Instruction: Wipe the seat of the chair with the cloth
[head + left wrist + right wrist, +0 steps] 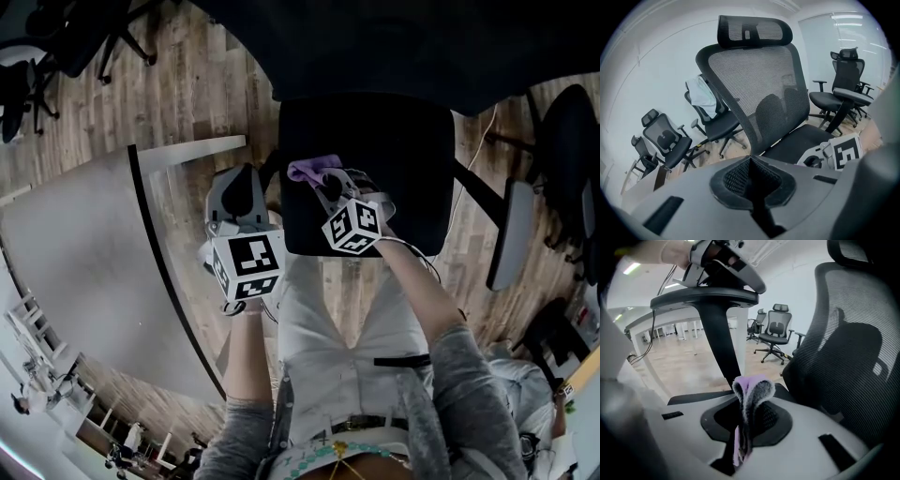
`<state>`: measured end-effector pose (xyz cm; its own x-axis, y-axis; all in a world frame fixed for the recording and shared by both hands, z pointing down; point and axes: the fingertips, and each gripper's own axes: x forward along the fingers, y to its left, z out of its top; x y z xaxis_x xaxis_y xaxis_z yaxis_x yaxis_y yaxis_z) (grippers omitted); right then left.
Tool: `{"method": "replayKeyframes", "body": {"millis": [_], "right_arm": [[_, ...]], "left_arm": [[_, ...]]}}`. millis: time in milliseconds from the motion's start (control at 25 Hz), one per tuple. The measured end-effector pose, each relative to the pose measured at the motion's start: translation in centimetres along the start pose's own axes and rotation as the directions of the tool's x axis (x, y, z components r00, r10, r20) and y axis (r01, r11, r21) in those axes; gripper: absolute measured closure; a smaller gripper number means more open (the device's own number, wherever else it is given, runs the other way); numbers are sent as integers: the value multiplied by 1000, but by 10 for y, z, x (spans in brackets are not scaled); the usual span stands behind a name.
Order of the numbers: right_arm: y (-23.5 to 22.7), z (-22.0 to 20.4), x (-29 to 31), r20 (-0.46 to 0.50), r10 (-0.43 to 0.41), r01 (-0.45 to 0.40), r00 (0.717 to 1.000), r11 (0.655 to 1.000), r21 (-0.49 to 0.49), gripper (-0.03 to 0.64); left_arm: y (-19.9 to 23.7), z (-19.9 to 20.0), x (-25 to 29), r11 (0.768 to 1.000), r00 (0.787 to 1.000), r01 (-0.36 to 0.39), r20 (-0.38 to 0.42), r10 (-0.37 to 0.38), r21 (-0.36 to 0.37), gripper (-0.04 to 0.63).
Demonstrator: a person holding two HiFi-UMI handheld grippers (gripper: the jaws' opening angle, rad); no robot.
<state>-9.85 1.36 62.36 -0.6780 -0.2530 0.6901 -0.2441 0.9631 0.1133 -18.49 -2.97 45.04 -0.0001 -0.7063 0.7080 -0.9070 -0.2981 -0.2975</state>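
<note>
A black office chair with a dark seat [394, 178] stands in front of me; its mesh back [759, 93] fills the left gripper view and shows at the right as the mesh back [853, 362] in the right gripper view. My right gripper [323, 178] hangs over the seat's front left part, shut on a folded purple cloth [312, 169], which sticks up between the jaws as the cloth [749, 401]. My left gripper [246, 187] is just left of the seat, off its edge, jaws shut with nothing between them [752, 180].
A curved white table [84, 262] with a dark edge lies to my left. The chair's armrest [511, 234] juts out at the right, another armrest [708, 298] looms above the right gripper. Other office chairs [665, 140] stand on the wood floor [187, 75].
</note>
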Motion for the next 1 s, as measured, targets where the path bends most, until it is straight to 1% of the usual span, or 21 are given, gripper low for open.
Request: {"method": "replayKeyframes", "body": {"millis": [120, 200, 320, 440, 520, 640, 800, 1000], "right_arm": [[21, 11, 23, -14, 28, -29, 1000, 998, -55, 565], [32, 11, 36, -38, 41, -44, 998, 995, -88, 565], [43, 3, 50, -88, 51, -60, 995, 992, -108, 565], [56, -10, 59, -140, 75, -94, 987, 987, -130, 565], [62, -18, 64, -171, 89, -112, 981, 985, -133, 565], [69, -30, 73, -203, 104, -126, 974, 987, -98, 565], [69, -36, 78, -223, 92, -118, 970, 987, -106, 565], [69, -38, 80, -238, 111, -141, 965, 984, -111, 565]], "left_arm": [[0, -1, 0, 1000, 1000, 5, 0, -5, -6, 595], [-1, -1, 1, 1000, 1000, 8, 2, -8, -9, 595], [-2, 0, 1, 1000, 1000, 13, 5, -13, -11, 595], [-1, 0, -1, 1000, 1000, 14, 7, -14, -11, 595], [-1, 1, -2, 1000, 1000, 14, 9, -14, -9, 595], [0, 0, -3, 1000, 1000, 14, 8, -14, -9, 595], [0, -1, -2, 1000, 1000, 13, 6, -13, -7, 595], [0, -1, 0, 1000, 1000, 12, 5, -12, 2, 595]]}}
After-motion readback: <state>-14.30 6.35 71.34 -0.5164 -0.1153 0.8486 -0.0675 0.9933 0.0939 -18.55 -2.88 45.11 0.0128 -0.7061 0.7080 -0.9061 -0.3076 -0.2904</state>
